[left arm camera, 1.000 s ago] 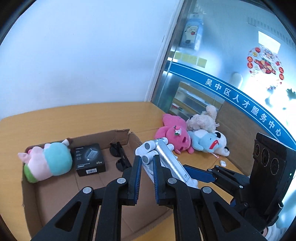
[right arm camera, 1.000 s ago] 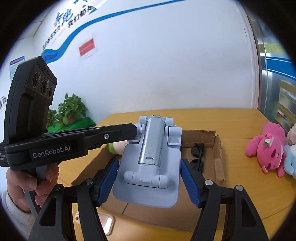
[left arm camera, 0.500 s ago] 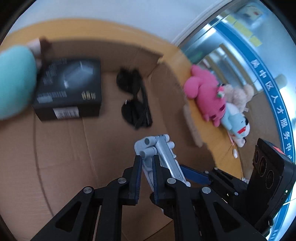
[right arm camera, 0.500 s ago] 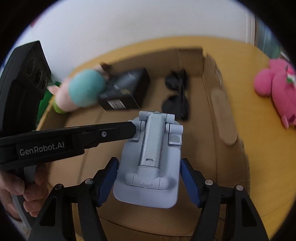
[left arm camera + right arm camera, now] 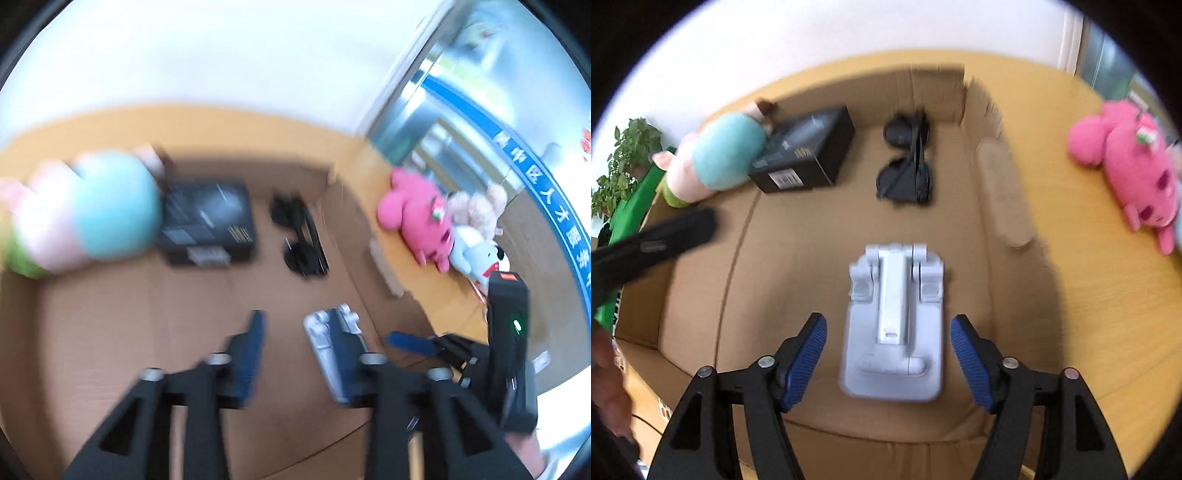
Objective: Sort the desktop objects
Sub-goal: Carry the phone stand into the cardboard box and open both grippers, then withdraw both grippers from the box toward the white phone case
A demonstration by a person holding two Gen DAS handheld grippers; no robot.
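A pale grey-blue folding stand (image 5: 894, 332) lies flat on the floor of the cardboard box (image 5: 1001, 192). My right gripper (image 5: 888, 321) straddles it. Its jaws are opening, and both blue pads stand clear of the stand's sides. In the blurred left wrist view, my left gripper (image 5: 301, 332) is also opening, with only bare cardboard in the gap. The stand (image 5: 321, 332) shows just behind the left gripper's right finger. One black finger of the left gripper (image 5: 665, 240) reaches in from the left of the right wrist view.
At the back of the box lie a black carton (image 5: 805, 151), black sunglasses (image 5: 908, 162) and a teal and pink plush (image 5: 720, 158). A pink plush (image 5: 1130, 166) and other soft toys (image 5: 476, 236) lie on the wooden table (image 5: 1089, 277) to the right. A plant (image 5: 624, 155) stands far left.
Both grippers have let go of the stand: the left jaws sprang apart from its hinge end, the right jaws widened. The stand now rests on the box floor.
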